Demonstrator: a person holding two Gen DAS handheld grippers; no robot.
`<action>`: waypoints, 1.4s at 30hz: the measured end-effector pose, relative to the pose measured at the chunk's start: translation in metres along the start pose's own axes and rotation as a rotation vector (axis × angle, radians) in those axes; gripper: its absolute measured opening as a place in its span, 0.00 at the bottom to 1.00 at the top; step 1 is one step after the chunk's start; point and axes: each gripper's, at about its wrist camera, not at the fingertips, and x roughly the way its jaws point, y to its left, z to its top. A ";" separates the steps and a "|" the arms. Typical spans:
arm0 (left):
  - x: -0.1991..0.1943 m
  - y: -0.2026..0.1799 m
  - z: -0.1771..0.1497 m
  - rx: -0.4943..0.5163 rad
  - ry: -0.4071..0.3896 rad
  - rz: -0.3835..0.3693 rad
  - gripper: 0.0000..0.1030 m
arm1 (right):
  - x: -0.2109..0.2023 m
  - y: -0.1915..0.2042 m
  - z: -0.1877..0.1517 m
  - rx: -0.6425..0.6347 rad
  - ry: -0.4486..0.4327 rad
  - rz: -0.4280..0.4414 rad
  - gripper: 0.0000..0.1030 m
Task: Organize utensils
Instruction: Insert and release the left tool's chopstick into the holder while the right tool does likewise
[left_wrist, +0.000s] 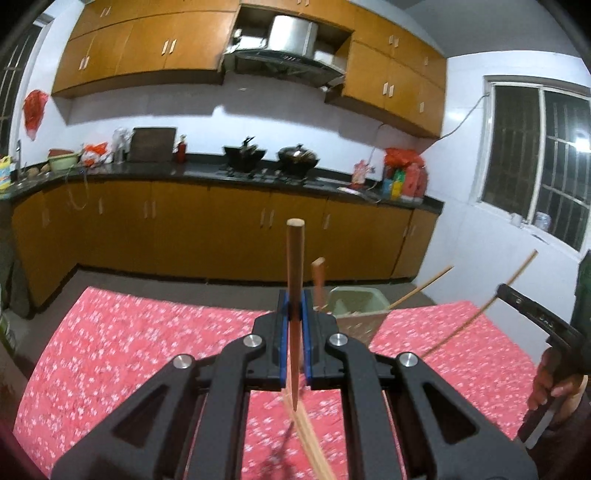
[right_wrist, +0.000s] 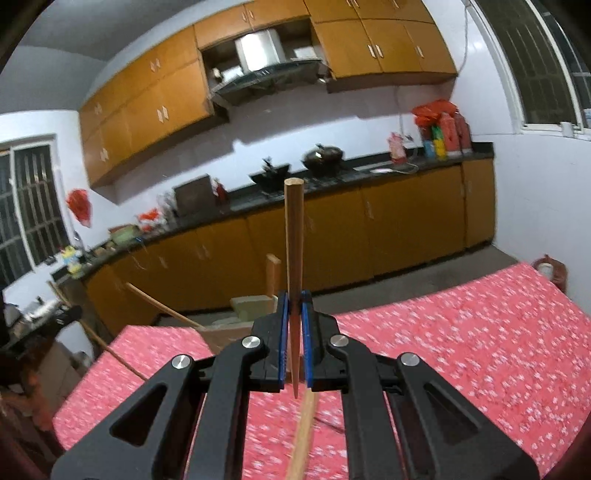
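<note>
Chopsticks are being carried: my left gripper (left_wrist: 294, 308) is clamping one chopstick (left_wrist: 294, 266) at frame centre, my right gripper (right_wrist: 294, 308) clamping another chopstick (right_wrist: 294, 236). Both are, I judge, heading for the green holder (left_wrist: 356, 301) right of centre; more sticks seem to be lying blurred on the red cloth (left_wrist: 129, 332) below.

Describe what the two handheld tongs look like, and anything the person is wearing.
Both the left tongs and right tongs are matte black linkage frames with triangular cutouts, round silver pivot bolts, and blue pads lining the fingers. No cables show. The person's hand shows beside a dark sleeve edge; clothing is otherwise unclear.

Black claw (left_wrist: 294, 314), blue pads (left_wrist: 282, 332), silver screws
</note>
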 end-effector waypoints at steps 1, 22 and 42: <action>-0.001 -0.006 0.005 0.004 -0.013 -0.013 0.07 | -0.001 0.003 0.004 0.002 -0.009 0.018 0.07; 0.074 -0.044 0.065 -0.090 -0.280 0.064 0.07 | 0.086 0.038 0.028 -0.032 -0.093 0.003 0.07; 0.096 -0.028 0.036 -0.100 -0.189 0.046 0.21 | 0.090 0.036 0.012 -0.046 -0.010 0.031 0.19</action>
